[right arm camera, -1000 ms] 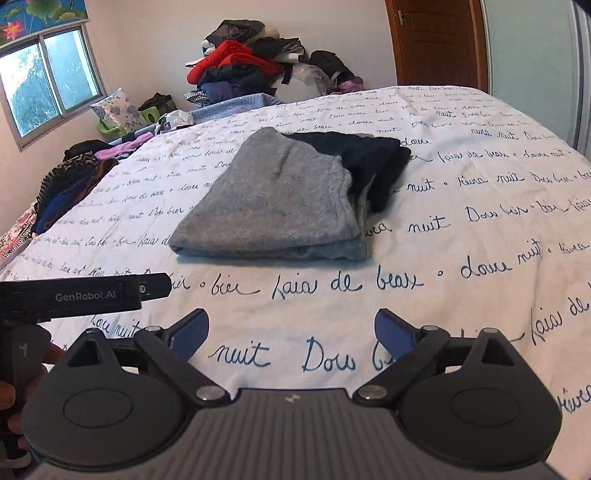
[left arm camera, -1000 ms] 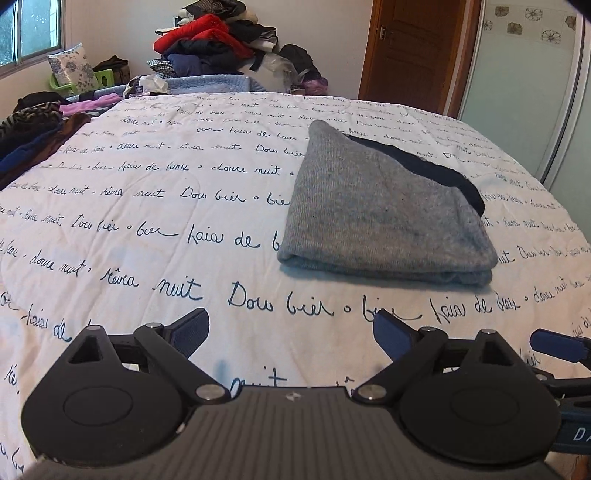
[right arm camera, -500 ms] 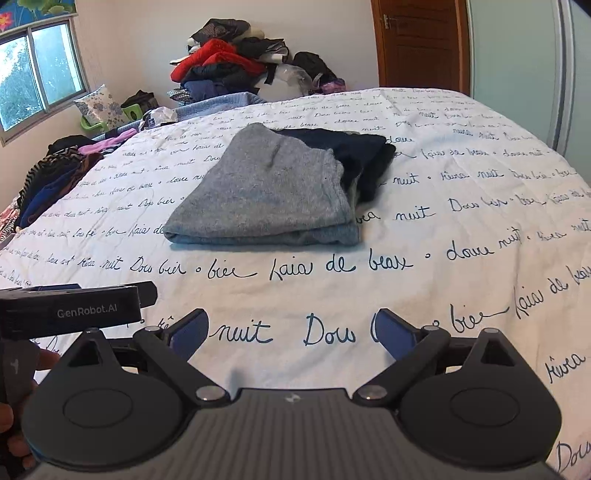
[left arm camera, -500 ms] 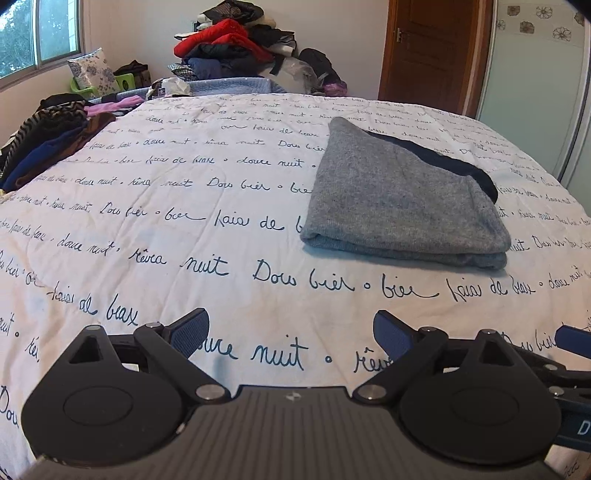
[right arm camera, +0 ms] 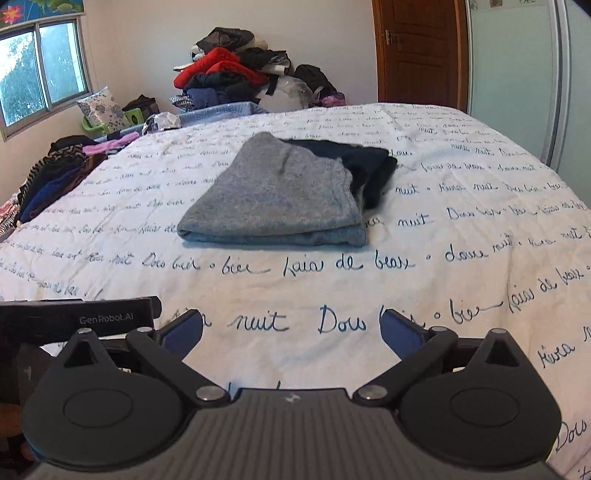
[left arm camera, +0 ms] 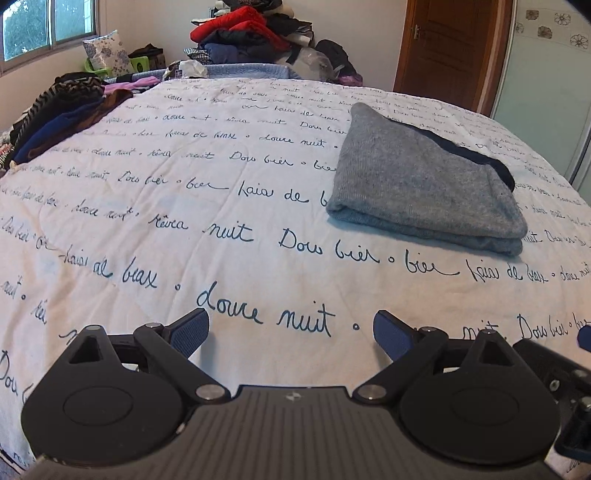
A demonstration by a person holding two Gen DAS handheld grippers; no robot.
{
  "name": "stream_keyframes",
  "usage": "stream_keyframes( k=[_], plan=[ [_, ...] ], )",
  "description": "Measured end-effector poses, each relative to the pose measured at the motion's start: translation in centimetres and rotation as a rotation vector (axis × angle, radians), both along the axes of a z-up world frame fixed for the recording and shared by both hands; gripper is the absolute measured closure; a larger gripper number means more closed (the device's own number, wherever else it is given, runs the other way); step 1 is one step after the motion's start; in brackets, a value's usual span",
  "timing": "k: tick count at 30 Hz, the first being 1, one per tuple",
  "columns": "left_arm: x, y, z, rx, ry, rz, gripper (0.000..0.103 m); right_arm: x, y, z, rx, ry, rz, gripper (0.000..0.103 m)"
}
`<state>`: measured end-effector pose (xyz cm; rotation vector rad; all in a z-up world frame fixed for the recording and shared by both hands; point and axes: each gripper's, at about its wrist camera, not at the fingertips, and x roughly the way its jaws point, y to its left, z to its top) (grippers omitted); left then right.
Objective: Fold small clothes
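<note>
Folded grey garment (right arm camera: 273,199) on bedspread (right arm camera: 461,206), both hand-held grippers spread, empty

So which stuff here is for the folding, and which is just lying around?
For the folding:
- grey folded garment
- dark garment under it
- left gripper and right gripper, both open

Just lying about:
- clothes pile by the wall
- striped and blue clothes at the bed's edge
- floral pillow

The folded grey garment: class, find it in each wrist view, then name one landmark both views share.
Left wrist view: the folded grey garment lies right of centre on the bedspread, a dark garment behind it.
Right wrist view: it lies near the centre, above the gripper.
Shared landmark: the heap topped with red clothes at the far wall.
</note>
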<state>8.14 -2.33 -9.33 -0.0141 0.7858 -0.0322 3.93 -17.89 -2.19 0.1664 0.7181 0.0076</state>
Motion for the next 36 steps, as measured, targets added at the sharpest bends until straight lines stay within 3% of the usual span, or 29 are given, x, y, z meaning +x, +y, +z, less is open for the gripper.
stream_keyframes(
  k=[4,15,36],
  plan=[
    [-0.2,-0.1,0.1,0.038,-0.015,-0.002,0.009,0.0,0.1,-0.4,0.01,0.016,0.004,0.0],
    [-1.1,-0.5,0.5,0.042,-0.018,-0.03,0.009,-0.4,-0.3,-0.3,0.006,0.016,0.005,0.0],
    [-1.1,0.2,0.3,0.04,0.002,0.008,0.009,-0.3,0.0,-0.6,-0.005,0.026,0.01,0.0]
  ],
)
